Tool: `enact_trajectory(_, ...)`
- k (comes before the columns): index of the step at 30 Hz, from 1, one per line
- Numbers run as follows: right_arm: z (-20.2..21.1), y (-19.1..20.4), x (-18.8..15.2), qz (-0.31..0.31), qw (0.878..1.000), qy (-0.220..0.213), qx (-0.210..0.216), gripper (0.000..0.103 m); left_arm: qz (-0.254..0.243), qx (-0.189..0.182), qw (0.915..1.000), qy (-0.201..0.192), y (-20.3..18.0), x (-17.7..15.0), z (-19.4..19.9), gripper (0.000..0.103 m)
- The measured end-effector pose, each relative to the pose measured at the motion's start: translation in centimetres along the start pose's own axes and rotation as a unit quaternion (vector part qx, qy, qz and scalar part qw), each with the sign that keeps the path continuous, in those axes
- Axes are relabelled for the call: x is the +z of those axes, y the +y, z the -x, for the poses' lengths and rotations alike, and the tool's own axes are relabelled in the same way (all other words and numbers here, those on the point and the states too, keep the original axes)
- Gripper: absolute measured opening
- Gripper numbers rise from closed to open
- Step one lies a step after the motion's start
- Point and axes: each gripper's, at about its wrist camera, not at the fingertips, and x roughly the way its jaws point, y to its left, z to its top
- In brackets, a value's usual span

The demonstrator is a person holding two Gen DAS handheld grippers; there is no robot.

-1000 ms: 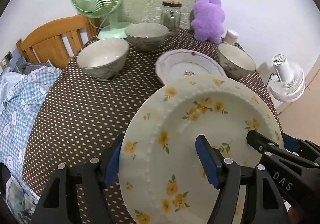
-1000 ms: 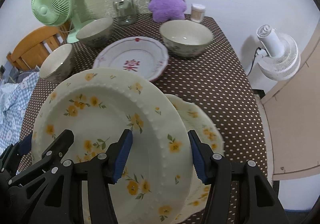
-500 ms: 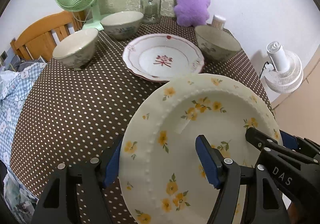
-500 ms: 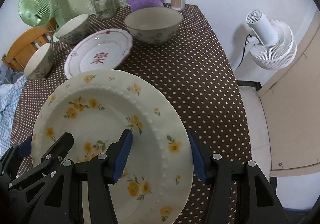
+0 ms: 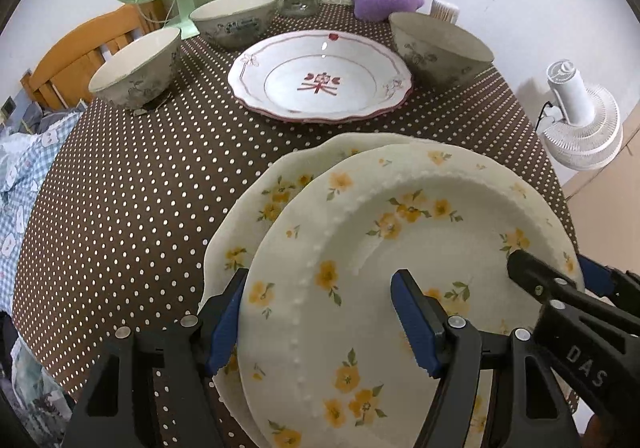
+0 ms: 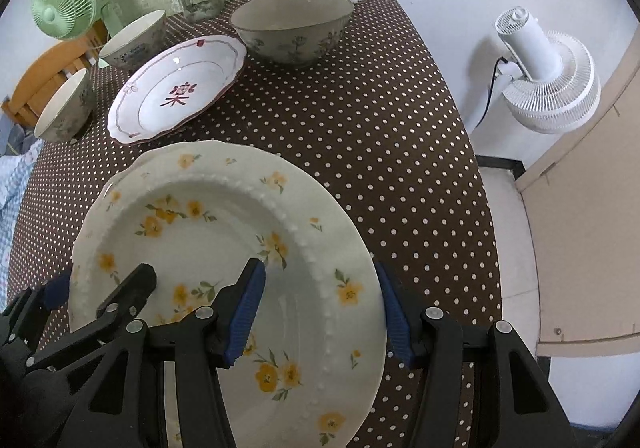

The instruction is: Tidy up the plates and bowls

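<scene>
2 tools, left tool (image 5: 320,320) and right tool (image 6: 320,312), grip yellow-flowered plate (image 5: 400,248).

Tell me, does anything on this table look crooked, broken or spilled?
Nothing looks broken or spilled. The one thing askew is the yellow-flowered plate, gripped at its rim by the left hand-held gripper and the right hand-held gripper: it sits off-centre over a matching plate, whose rim shows on the left.
</scene>
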Motion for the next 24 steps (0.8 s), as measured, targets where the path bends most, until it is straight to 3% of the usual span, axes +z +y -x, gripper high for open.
enact_trajectory(12, -0.5, 0.1, 0.2, 0.005, 1.000, -0.002, -0.005, 0.060, -0.008, 0.021, 0.9997, -0.006, -0.4, 0.0, -0.5, 0.074)
enact_trajectory(17, -0.4, -0.1, 0.1, 0.005, 1.000, 0.004, 0.003, 0.060, -0.008, 0.023, 0.9997, 0.001, -0.4, 0.0, -0.5, 0.077)
enact_trajectory(22, 0.3, -0.6, -0.3, 0.001, 1.000, 0.001, 0.002, 0.059, -0.034, 0.049, 0.9982, -0.011, -1.4, -0.3, 0.2, 0.084)
enact_trajectory(24, 0.3, -1.2, -0.5, -0.009, 1.000, 0.005, 0.005, 0.052, -0.035, 0.044, 0.9984, -0.013, -1.4, -0.3, 0.3, 0.085)
